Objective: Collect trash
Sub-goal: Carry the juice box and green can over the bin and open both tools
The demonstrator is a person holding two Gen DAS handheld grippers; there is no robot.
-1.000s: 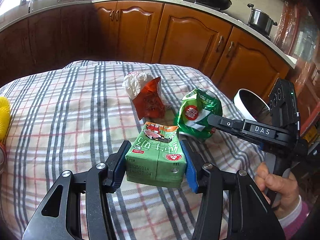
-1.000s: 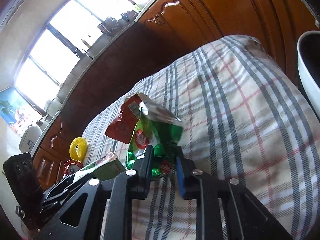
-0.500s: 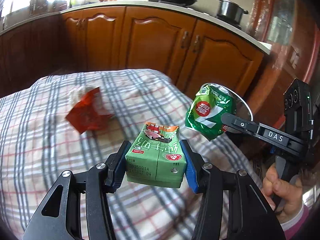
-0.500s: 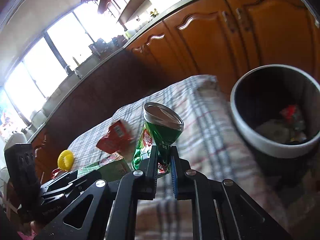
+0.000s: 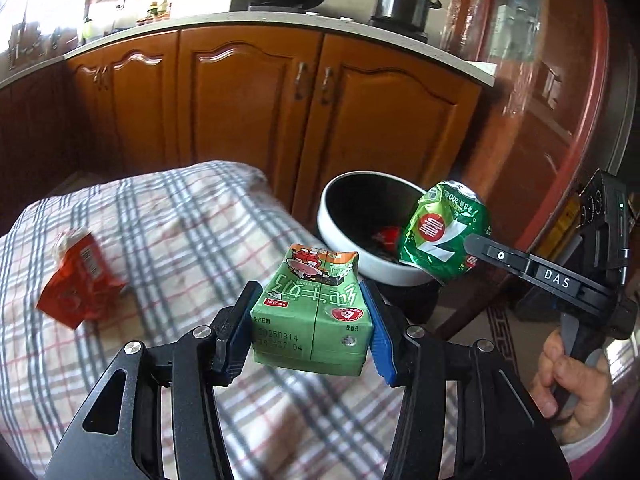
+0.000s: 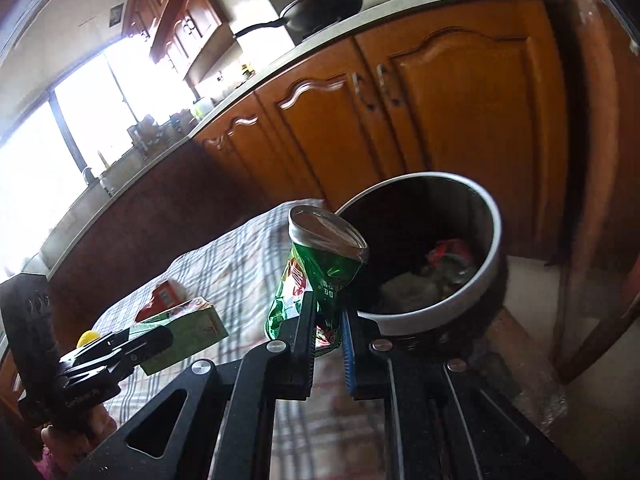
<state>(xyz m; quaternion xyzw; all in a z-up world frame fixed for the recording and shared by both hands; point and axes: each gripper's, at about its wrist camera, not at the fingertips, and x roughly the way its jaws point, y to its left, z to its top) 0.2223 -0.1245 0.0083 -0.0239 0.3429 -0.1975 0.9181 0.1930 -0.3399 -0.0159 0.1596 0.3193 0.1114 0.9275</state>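
I am carrying trash to the bin [image 5: 362, 268]. At the lower middle, my left gripper [image 5: 308, 330] is squeezing the carton [image 5: 314, 312] tight. At the right, my right gripper [image 6: 326, 330] is pinching the can [image 5: 442, 232], nearly closed, over the bin's rim. Next I need to open up above it.

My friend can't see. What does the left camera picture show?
The left gripper holds a green drink carton above a plaid-covered table. Beside it, the right gripper holds a crushed green can by a trash bin. A red wrapper lies on the cloth.
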